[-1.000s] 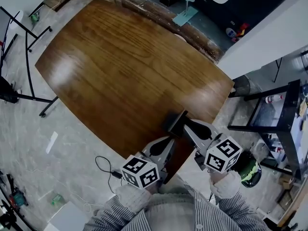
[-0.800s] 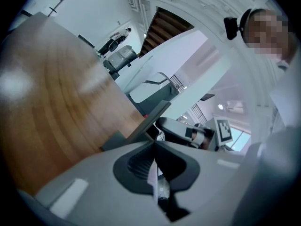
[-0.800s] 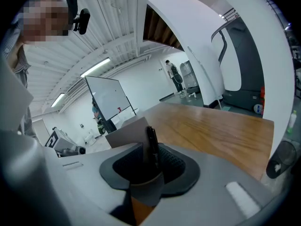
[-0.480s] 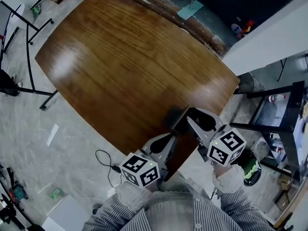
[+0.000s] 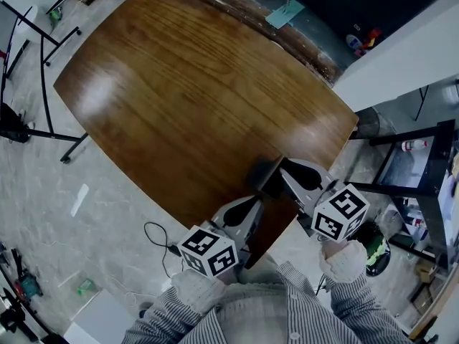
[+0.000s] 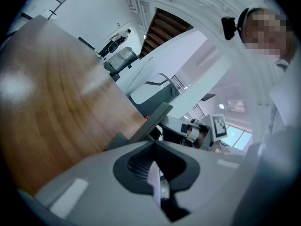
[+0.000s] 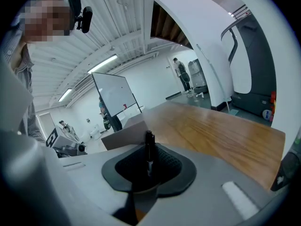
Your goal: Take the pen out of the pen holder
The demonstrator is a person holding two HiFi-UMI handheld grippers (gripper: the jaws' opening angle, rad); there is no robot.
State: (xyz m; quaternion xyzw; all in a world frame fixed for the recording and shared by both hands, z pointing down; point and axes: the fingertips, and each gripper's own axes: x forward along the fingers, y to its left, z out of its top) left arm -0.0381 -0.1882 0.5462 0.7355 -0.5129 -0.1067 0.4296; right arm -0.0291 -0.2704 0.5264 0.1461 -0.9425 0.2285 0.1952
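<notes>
The table (image 5: 179,84) is dark wood. The pen holder (image 5: 262,174), a grey box, stands close to the edge nearest the person, towards the right-hand end of that edge. Both tools meet there.

The right gripper (image 5: 282,169) reaches in from the right, its tips just beside the holder. In the right gripper view, the right gripper (image 7: 149,146) has a black pen (image 7: 149,152) standing upright between its pads. The jaws have just been closing and now grip the pen with no gap on either side. The pen's top shows against the holder (image 7: 124,134), which lies just beyond the jaw tips. Its lower end is lost in the dark between the pads, so it cannot be told whether it is still inside the holder.

The left gripper (image 5: 251,205) comes up from the near edge, its tips at the holder's near side. In the left gripper view, the left gripper (image 6: 154,142) has its jaws drawn in to a slit. They are closed on a thin pale strip (image 6: 156,180) with a glossy clear part, and what it is cannot be told. The holder (image 6: 150,121) shows right behind the tips.

Striped sleeves (image 5: 237,321) fill the bottom of the head view. A black cable (image 5: 154,239) lies on the floor below the near edge.
</notes>
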